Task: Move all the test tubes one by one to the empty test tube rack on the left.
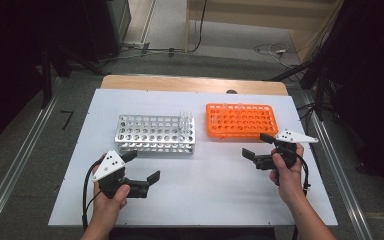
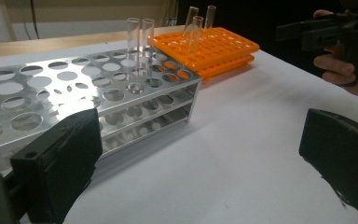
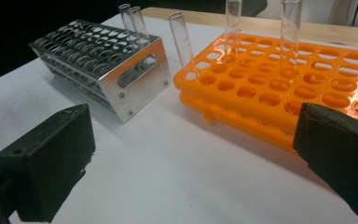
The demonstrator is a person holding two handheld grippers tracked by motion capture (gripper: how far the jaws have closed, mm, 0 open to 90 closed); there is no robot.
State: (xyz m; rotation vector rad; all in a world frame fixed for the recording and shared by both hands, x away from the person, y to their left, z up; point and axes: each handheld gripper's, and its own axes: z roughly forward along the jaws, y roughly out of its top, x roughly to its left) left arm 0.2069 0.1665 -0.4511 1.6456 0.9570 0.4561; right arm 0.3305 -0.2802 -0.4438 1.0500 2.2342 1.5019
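From above we see a metal test-tube rack [image 1: 155, 133] and an orange test-tube rack [image 1: 241, 120] side by side on the white counter [image 1: 210, 180], their glass tubes [image 1: 184, 118] faint. Our right gripper view makes them plain: two tubes at the metal rack's near corner, three tubes [image 3: 233, 28] upright in the orange rack. We hold the left gripper [image 1: 141, 169] low before the metal rack, jaws spread and empty, pointing right. The right gripper [image 1: 256, 146], jaws likewise spread and empty, hovers just before the orange rack, wrist angled left.
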